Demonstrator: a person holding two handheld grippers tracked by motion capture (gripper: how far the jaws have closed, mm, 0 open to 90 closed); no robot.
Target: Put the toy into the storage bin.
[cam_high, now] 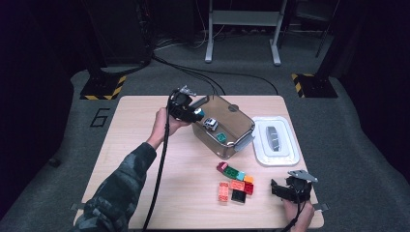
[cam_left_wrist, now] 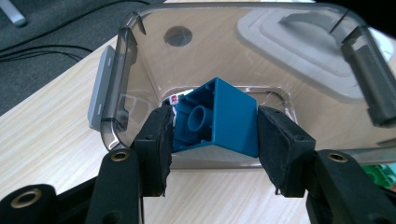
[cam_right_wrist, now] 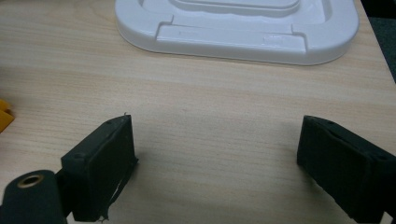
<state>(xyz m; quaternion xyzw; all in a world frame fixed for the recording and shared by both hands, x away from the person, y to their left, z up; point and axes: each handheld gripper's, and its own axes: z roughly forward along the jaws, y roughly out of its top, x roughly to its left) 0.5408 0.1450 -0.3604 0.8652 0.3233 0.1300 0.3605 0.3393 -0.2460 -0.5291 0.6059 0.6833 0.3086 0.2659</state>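
My left gripper (cam_high: pixel 193 113) is shut on a blue brick (cam_high: pixel 199 114), held at the near-left rim of a clear smoky bin (cam_high: pixel 241 121). In the left gripper view the blue brick (cam_left_wrist: pixel 217 116) sits tilted between both pads with its hollow underside facing the camera, and the bin (cam_left_wrist: pixel 123 70) opens just beyond it. A small white toy (cam_high: pixel 210 123) and a green brick (cam_high: pixel 221 137) lie inside the bin. Near the table's front right my right gripper (cam_high: pixel 288 187) rests; its jaws (cam_right_wrist: pixel 217 140) stand wide open over bare wood with nothing between them.
A white lid (cam_high: pixel 275 140) lies flat to the right of the bin, and the same lid (cam_right_wrist: pixel 233 32) lies ahead of the right gripper. A cluster of several coloured bricks (cam_high: pixel 235 182) sits on the table in front of the bin. A yellow brick (cam_right_wrist: pixel 3 114) shows at the left edge.
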